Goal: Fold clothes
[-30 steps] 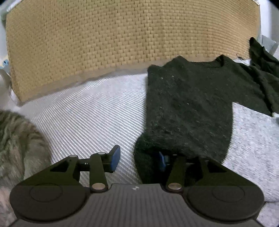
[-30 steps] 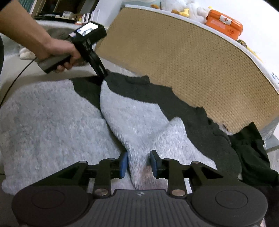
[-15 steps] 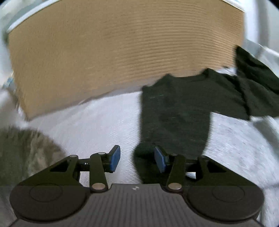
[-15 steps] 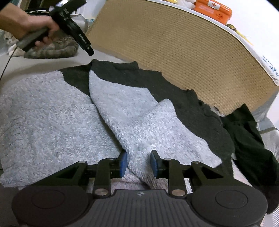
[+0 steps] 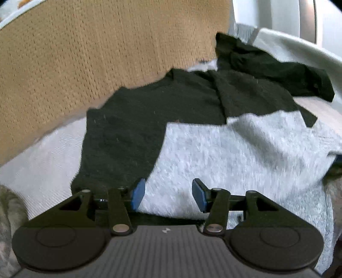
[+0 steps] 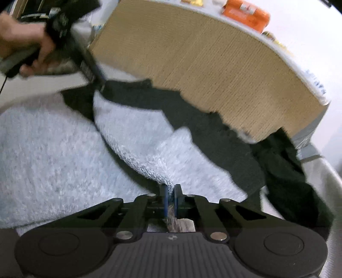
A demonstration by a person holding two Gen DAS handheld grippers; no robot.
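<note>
My right gripper [image 6: 170,197] is pinched tight on the grey sleeve [image 6: 147,147] of the sweater [image 5: 224,149], just a thin bit of knit between the pads. My left gripper [image 5: 168,195] is spread wide with nothing in it, hovering low over the grey body panel right where it meets the dark shoulder part. The sweater is lying on the bed [image 5: 42,162], neck towards the woven tan headboard [image 6: 209,70], sleeve laid diagonally across the chest.

What worries me:
- that pinch is only on the sleeve's edge, and fluffy knit like this could slip out if I pull fast
- dragging the sleeve could haul the whole body along and rumple it, since the left one isn't pinning anything
- the other black garment [image 5: 267,62] is bunched up touching the far shoulder, so it could easily get caught in a fold
- something furry and striped at the bed's edge [image 5: 10,205], can't tell what it is, so I'd keep the left gripper off it

Writing: there's an orange box [image 6: 245,14] on the headboard ledge with a white label, way too blurry to read, and blue marks on the ledge's white edge, same story
</note>
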